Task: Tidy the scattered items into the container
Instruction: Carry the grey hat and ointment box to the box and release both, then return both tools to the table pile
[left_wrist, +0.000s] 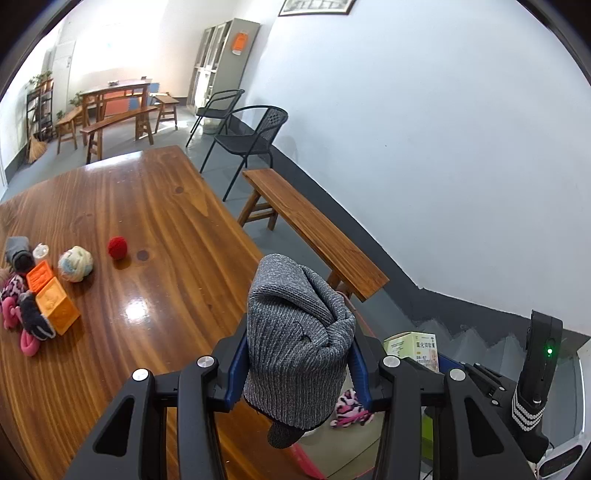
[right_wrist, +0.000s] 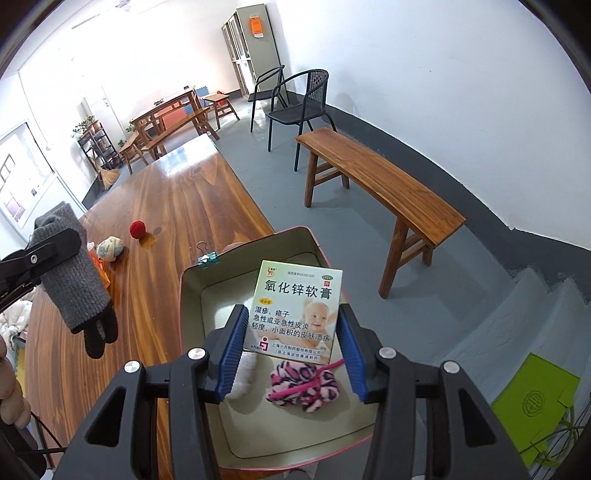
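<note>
My left gripper (left_wrist: 299, 328) is shut on a grey knitted glove (left_wrist: 295, 332), which hangs between the blue pads above the table's right edge. The right wrist view shows the same glove (right_wrist: 74, 284) dangling with black fingertips at the left. My right gripper (right_wrist: 291, 308) is shut on a white ointment box (right_wrist: 295, 310) and holds it over the open tin container (right_wrist: 207, 295). Inside the tin lie a pink leopard-print fabric item (right_wrist: 303, 384) and a white bundle (right_wrist: 243, 373). The box (left_wrist: 413, 349) also peeks out to the right of the glove.
On the wooden table (left_wrist: 166, 221) lie a red yarn ball (left_wrist: 118, 248), a pale yarn ball (left_wrist: 75, 264), two orange blocks (left_wrist: 55, 306) and a heap of gloves and pink fabric at the left edge. A binder clip (right_wrist: 208, 256) sits beside the tin. A wooden bench (right_wrist: 380, 184) stands to the right.
</note>
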